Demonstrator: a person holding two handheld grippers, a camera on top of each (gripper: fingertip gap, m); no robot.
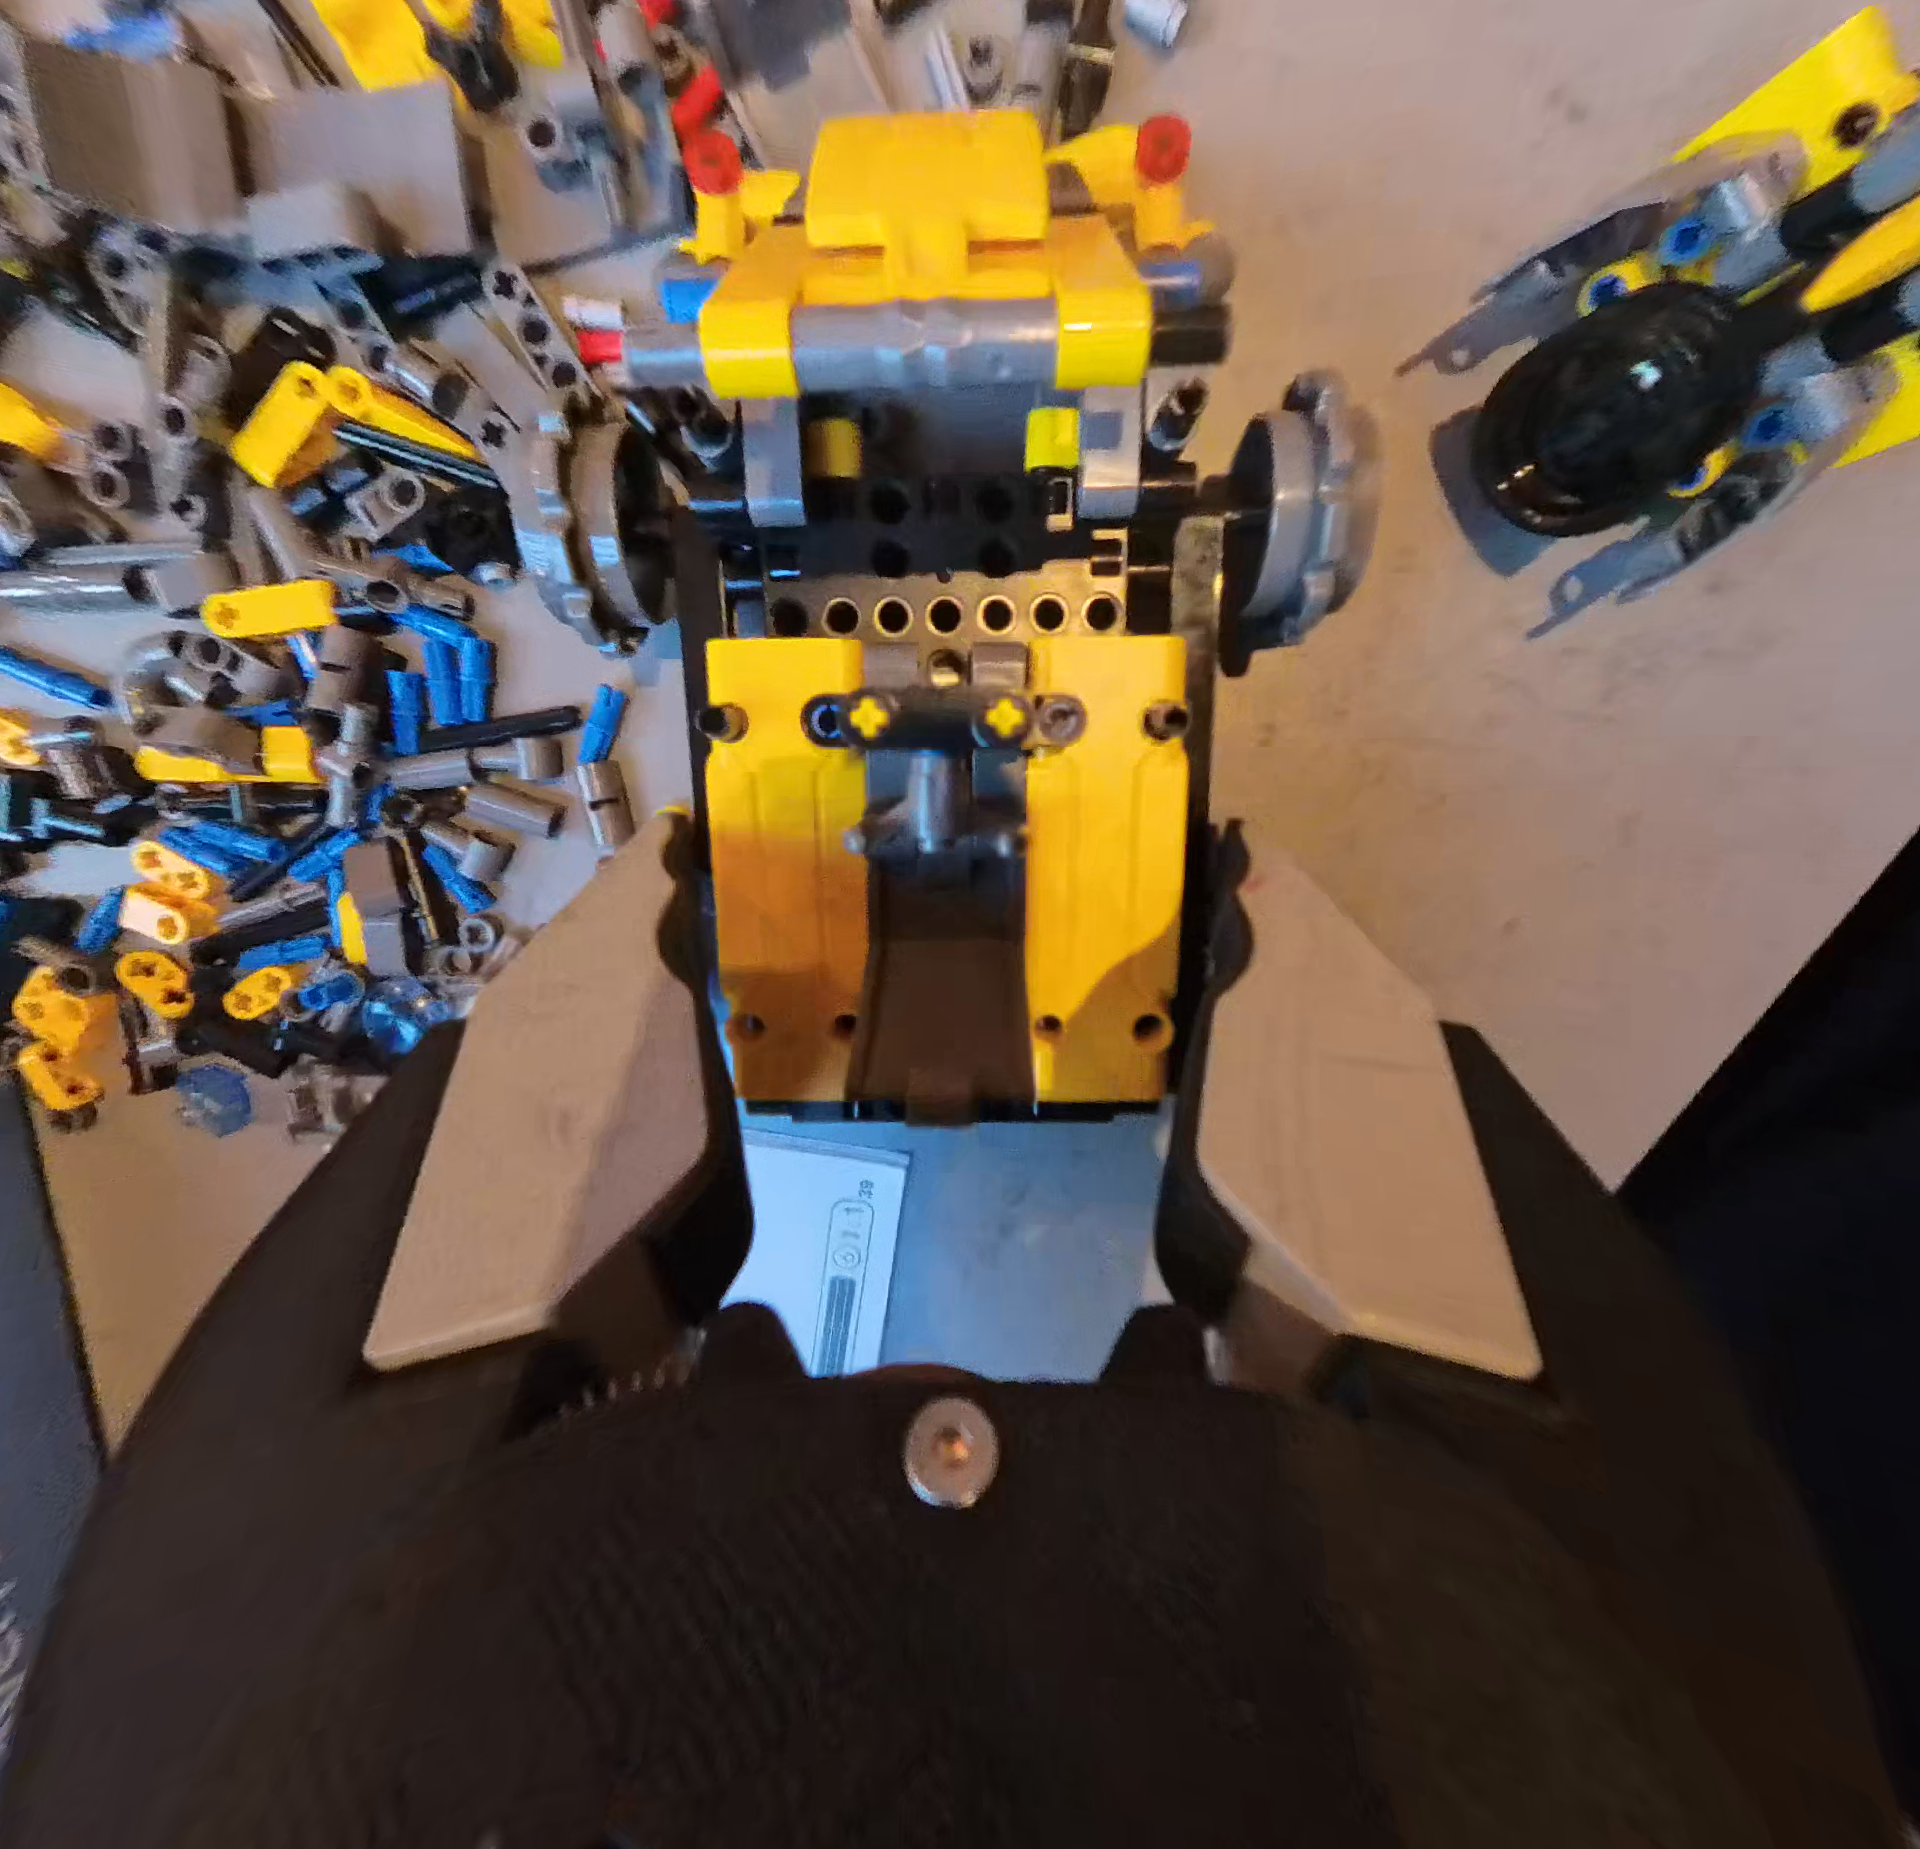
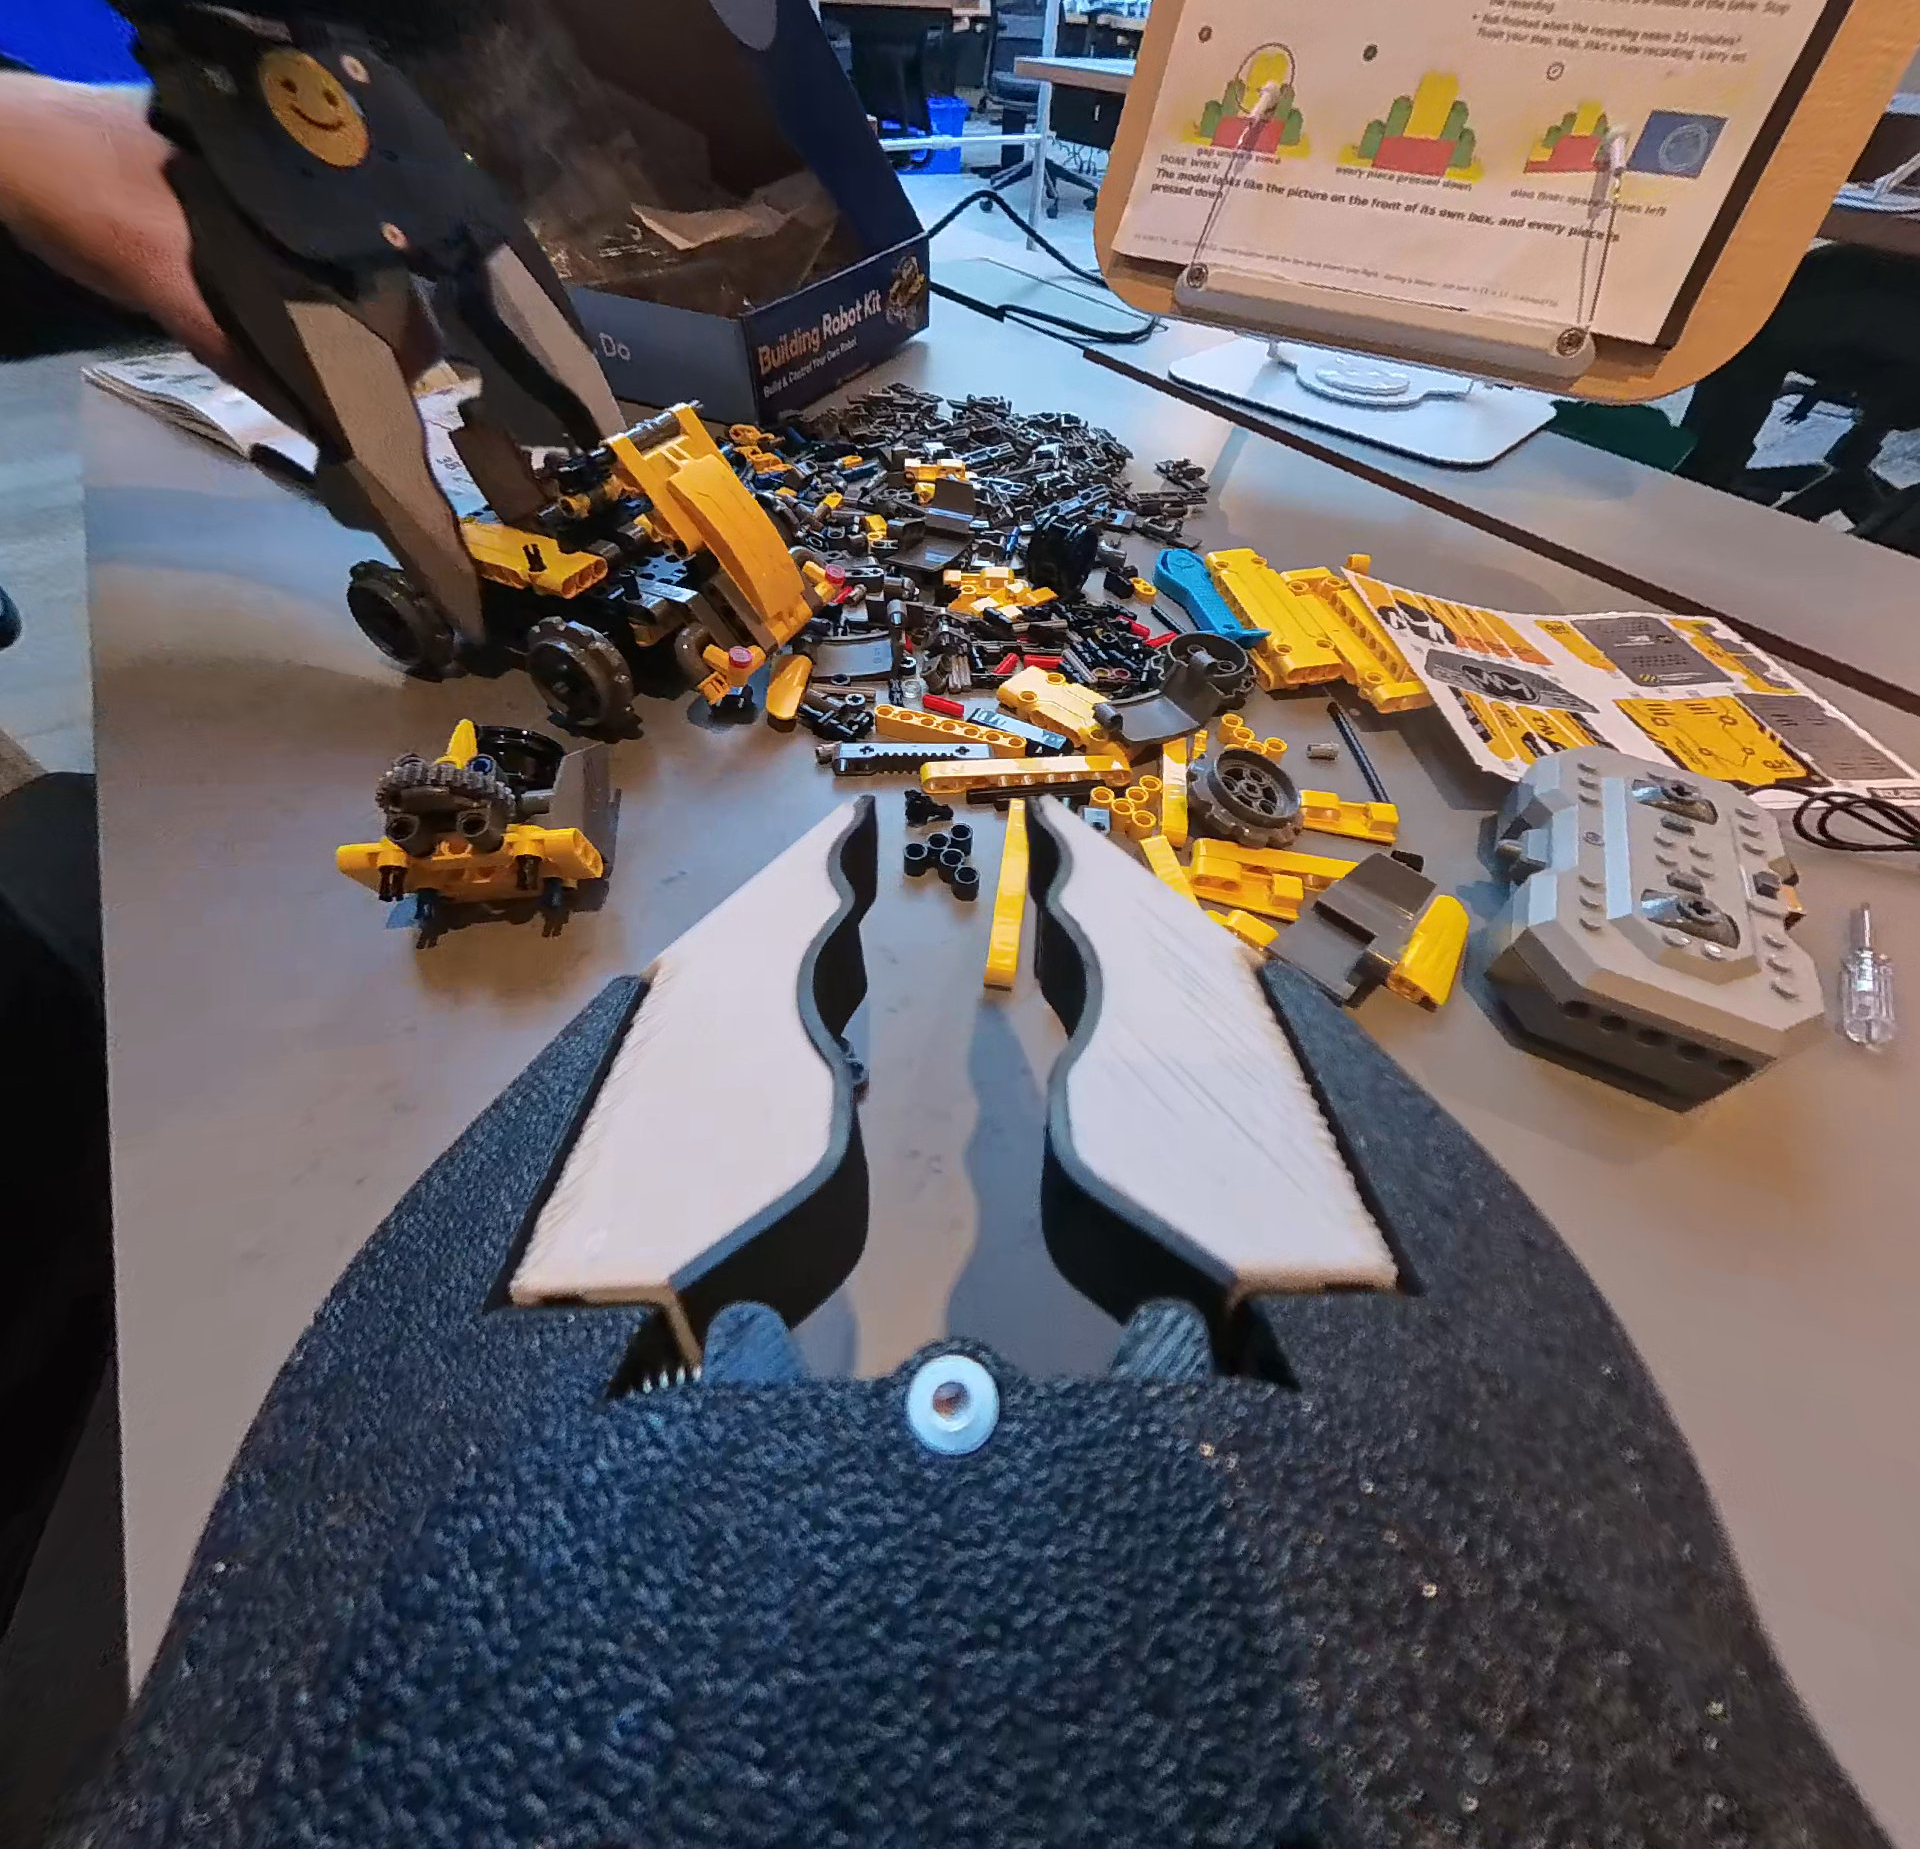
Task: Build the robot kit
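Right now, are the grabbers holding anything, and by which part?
The left gripper clamps the yellow toy car by the sides of its rear body. The right gripper is open and holds nothing.

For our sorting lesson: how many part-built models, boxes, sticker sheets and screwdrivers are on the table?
Part-built models: 2 (car, small wheel unit)
Box: 1
Sticker sheet: 1
Screwdriver: 1
Total: 5
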